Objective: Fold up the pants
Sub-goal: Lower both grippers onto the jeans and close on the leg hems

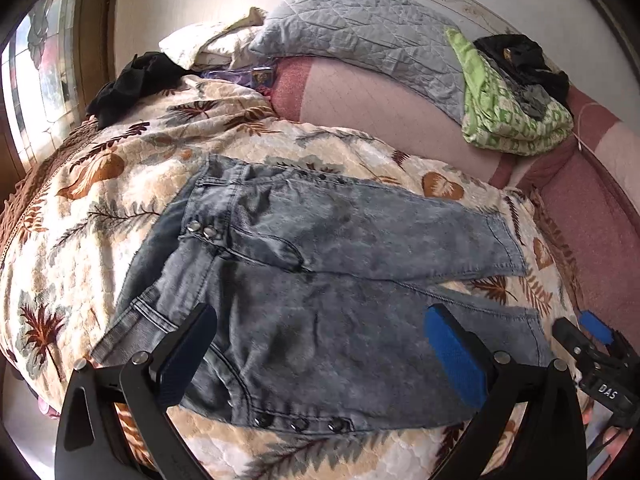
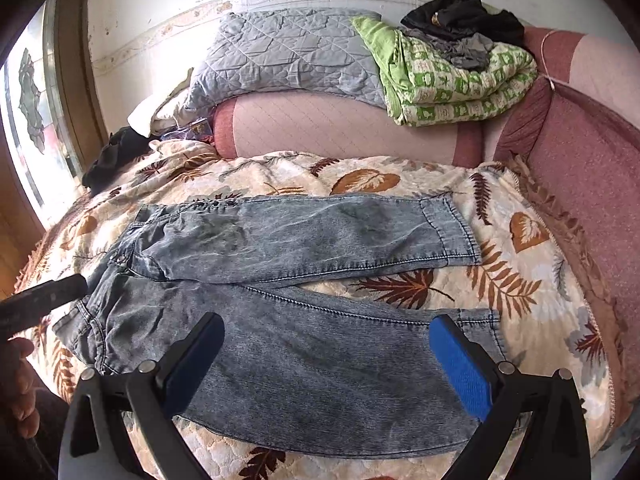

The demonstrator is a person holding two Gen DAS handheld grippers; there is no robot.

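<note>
Plainly, the bed, under a leaf-printed quilt, carried everything, and it was the broad flat surface a fold needs. Along its far edge, against the wall, sat a grey quilted pillow and a green patterned blanket with dark clothes heaped on top, pushed well clear of the working area. One pair of grey-washed pants lay spread across the middle of the quilt, waist toward the left edge and its two legs running toward the right edge, slightly parted like a narrow V; nothing had been folded yet, so the task looked barely begun. The left gripper hung above the waist end and the right gripper above the near leg, one per end, probably to lift that leg over its twin. Both had their fingers spread wide and grasped nothing.
</note>
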